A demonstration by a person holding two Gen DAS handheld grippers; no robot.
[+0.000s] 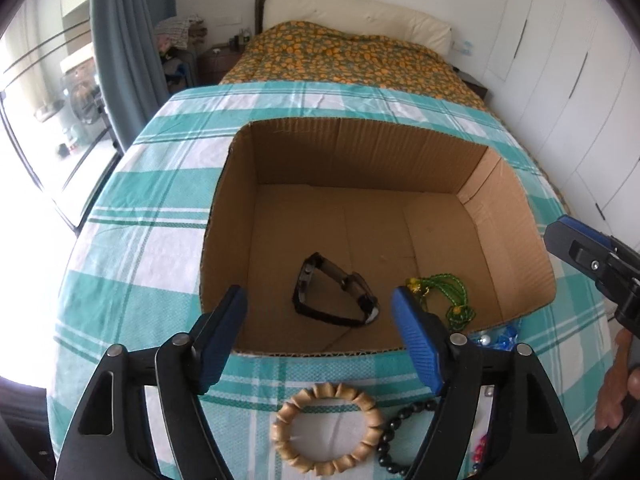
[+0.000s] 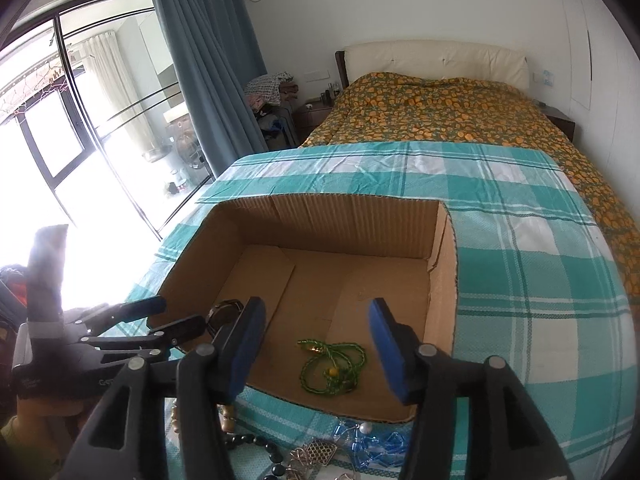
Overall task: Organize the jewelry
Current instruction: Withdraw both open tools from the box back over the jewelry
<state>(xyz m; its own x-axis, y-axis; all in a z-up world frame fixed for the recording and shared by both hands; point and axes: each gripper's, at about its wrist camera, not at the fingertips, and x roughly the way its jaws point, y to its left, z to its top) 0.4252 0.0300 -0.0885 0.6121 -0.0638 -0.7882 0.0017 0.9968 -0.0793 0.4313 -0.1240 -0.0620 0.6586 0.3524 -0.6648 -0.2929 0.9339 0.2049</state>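
Inside the open cardboard box (image 1: 240, 184) lie a black wristwatch (image 1: 334, 296) near its front left and a green beaded necklace (image 2: 332, 366) to its right, apart from each other. On the teal plaid cloth (image 2: 520, 280) in front of the box wait a tan wooden bead bracelet (image 1: 326, 428), a string of dark beads (image 1: 394, 436) beside it, and blue crystal beads (image 2: 372, 448) with a metal filigree pendant (image 2: 318, 450). My left gripper (image 1: 318, 312) hangs over the box's near edge, fingers spread wide, holding nothing. My right gripper (image 2: 316, 326) is likewise wide apart and empty, above the necklace.
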